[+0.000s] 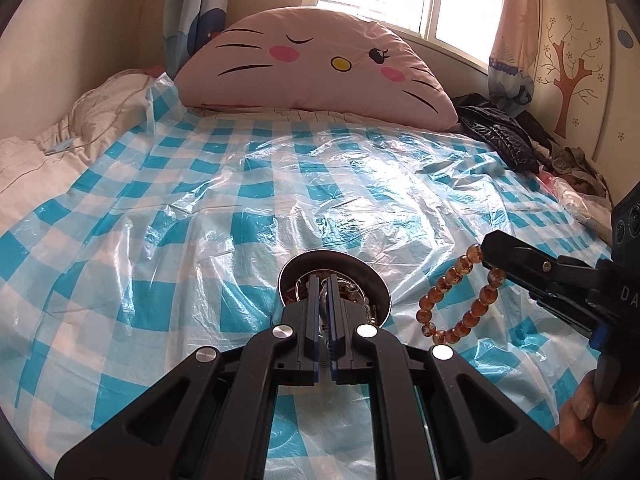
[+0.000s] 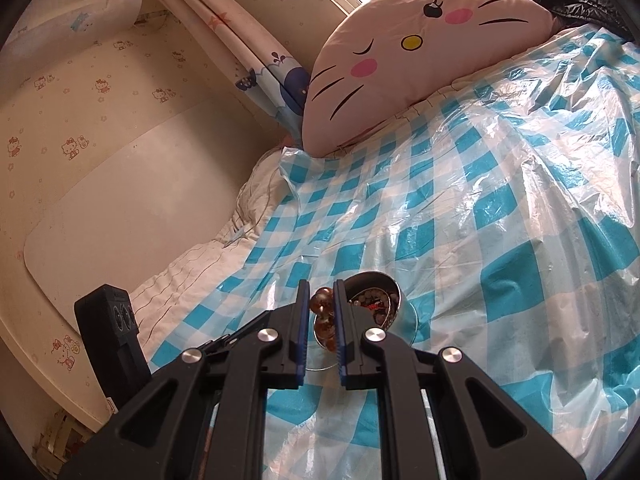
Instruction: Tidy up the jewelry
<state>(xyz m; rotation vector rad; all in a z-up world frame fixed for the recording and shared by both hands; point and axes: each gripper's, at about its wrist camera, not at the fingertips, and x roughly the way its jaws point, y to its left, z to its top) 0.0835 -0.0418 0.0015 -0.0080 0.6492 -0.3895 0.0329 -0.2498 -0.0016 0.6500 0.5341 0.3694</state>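
Right gripper clamps the amber beaded bracelet, lower right; left gripper, closed, seemingly pinches the round metal tin; lower beads centrally over its opening.

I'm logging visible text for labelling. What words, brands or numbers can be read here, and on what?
"DA": white letters on the right gripper body, cut off at the left wrist view's edge.
Faint print at the top of the tree-decorated panel: too small to read.
Nothing readable on the cat-face pillow, the curtains or the wallpaper.
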